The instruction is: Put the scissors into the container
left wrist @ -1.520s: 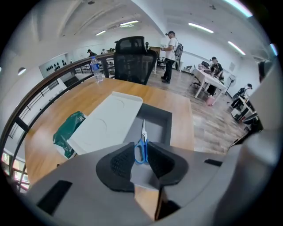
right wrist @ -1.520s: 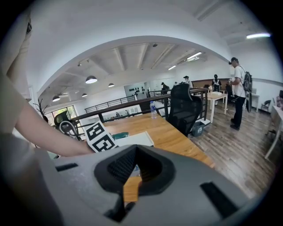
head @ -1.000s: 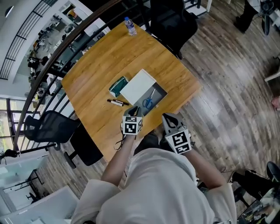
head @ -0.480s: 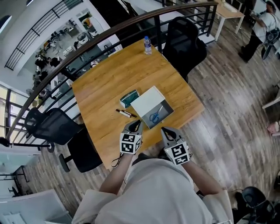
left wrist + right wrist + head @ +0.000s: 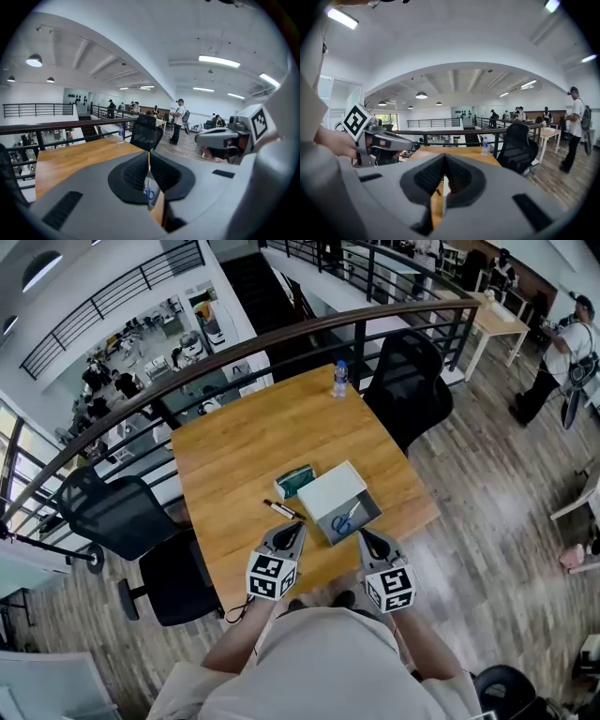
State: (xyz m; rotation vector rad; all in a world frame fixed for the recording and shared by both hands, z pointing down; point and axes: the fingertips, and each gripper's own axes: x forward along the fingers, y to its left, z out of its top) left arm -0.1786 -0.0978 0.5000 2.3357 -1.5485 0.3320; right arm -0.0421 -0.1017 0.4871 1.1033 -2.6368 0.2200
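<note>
Blue-handled scissors (image 5: 345, 519) lie inside the white open container (image 5: 330, 491) near the front of the wooden table (image 5: 244, 442). Both grippers hover at the table's near edge, apart from the container. My left gripper (image 5: 294, 532) is to the container's lower left. Its jaws are closing, almost together, with nothing between them. In the left gripper view, the scissors (image 5: 149, 193) show through the thin slit of the left gripper (image 5: 149, 157). My right gripper (image 5: 367, 538) sits just below the container. In its own view, the right gripper (image 5: 445, 161) has its jaws together and holds nothing.
A teal box (image 5: 294, 480) and a marker pen (image 5: 281, 510) lie left of the container. A water bottle (image 5: 340, 379) stands at the far table corner. Black office chairs (image 5: 411, 371) surround the table, and a railing (image 5: 281, 334) runs behind it.
Both grippers have drawn back from the container towards the table's near edge. The head view has risen and takes in more of the room. The scissors stay in the container.
</note>
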